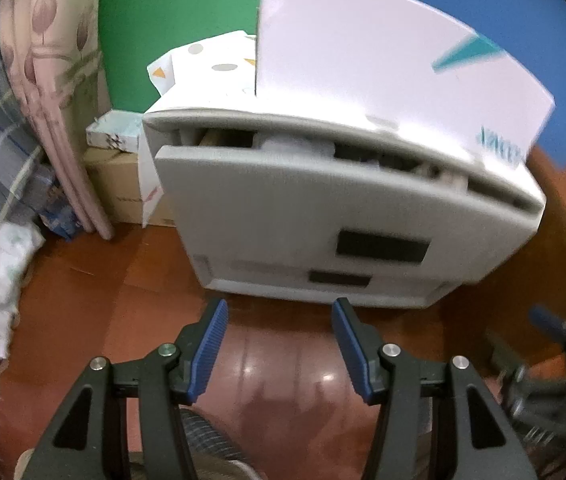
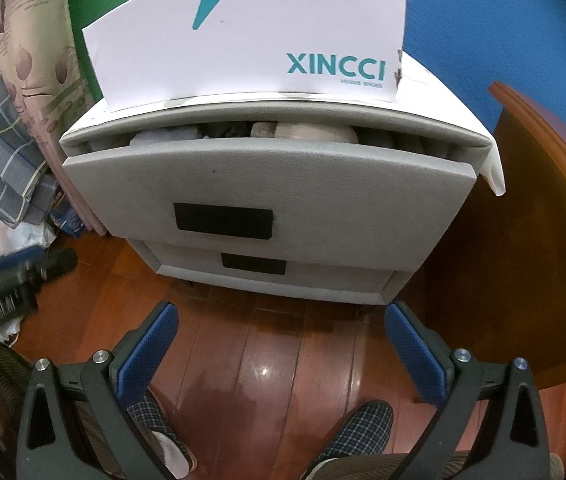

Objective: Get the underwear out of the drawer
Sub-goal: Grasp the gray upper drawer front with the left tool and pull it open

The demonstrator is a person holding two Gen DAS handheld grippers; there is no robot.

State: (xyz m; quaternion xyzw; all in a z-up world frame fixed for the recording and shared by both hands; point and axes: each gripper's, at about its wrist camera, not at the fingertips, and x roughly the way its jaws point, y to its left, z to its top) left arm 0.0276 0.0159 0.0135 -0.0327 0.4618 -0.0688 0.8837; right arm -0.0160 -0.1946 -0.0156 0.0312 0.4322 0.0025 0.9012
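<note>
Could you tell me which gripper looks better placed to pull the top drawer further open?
Probably the right gripper: it faces the top drawer squarely, jaws open and empty, in line with the black handle patch. The left gripper sees the drawer at a tilt, off to one side, in a blurred view.

Both wrist views angled down, near, sharing drawer unit (image 1: 323,216).

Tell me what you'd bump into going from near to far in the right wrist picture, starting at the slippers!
Checked slippers → shiny wooden floor → lower drawer → top drawer front → folded clothes peeking out of it → white XINCCI box on top → blue wall.
</note>
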